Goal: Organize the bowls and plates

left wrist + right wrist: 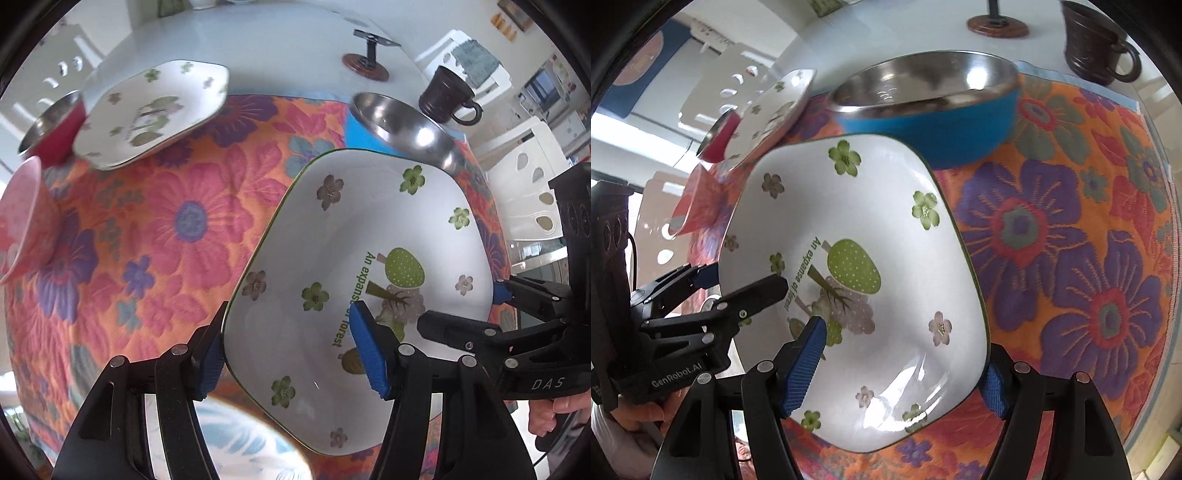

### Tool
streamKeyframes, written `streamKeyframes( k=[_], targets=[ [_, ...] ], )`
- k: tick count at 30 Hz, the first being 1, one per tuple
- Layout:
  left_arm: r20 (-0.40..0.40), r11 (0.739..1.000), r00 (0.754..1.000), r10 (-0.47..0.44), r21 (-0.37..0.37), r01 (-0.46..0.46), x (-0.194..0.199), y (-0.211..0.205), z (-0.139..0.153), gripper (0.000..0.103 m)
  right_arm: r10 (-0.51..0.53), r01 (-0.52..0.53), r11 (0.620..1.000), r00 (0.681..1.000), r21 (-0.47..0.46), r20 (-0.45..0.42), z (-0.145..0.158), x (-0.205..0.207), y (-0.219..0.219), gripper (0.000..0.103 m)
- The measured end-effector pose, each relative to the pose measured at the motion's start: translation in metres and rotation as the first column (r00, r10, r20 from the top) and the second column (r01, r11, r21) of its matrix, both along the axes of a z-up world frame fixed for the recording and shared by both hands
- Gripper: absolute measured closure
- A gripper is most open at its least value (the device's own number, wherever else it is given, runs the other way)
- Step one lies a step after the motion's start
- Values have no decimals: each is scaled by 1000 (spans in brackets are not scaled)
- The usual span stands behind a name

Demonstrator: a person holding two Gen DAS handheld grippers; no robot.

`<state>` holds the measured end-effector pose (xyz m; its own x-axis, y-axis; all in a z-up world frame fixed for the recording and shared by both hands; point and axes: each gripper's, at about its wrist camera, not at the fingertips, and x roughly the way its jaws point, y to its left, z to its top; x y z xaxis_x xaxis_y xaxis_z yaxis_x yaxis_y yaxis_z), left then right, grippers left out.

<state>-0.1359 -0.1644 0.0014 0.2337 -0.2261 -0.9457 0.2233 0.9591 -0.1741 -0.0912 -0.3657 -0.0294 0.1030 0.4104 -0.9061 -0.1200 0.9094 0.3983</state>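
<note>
Both grippers, left (pixel 295 354) and right (pixel 897 363), clamp the flowered plate (pixel 354 243). Its underside is hidden. Left outer pad (pixel 210 363) half-covered by rim.

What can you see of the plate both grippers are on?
The plate is white, glossy, ceramic-looking, a rounded square with a thin green rim. It bears small green and mauve flowers, cartoon trees and the words "An expanse of forest". It is empty, looks intact, and is tilted above the floral cloth. The left gripper and the right gripper each clamp an edge, one blue pad inside and one under the rim.
</note>
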Motion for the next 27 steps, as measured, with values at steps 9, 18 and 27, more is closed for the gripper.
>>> streamKeyframes(
  k=[9, 18, 27],
  targets=[
    [7, 998, 999, 54, -43, -53, -31, 23, 4, 44, 24, -25, 1000, 999, 12, 40, 27, -23, 24, 30],
    [46, 995, 996, 71, -72, -67, -58, 67, 28, 44, 17, -18, 1000, 998, 11, 63, 51, -51, 64, 30],
    [81, 994, 994, 74, -84, -67, -78, 126, 46, 44, 12, -13, 1000, 995, 8, 103, 78, -76, 119, 30]
  ],
)
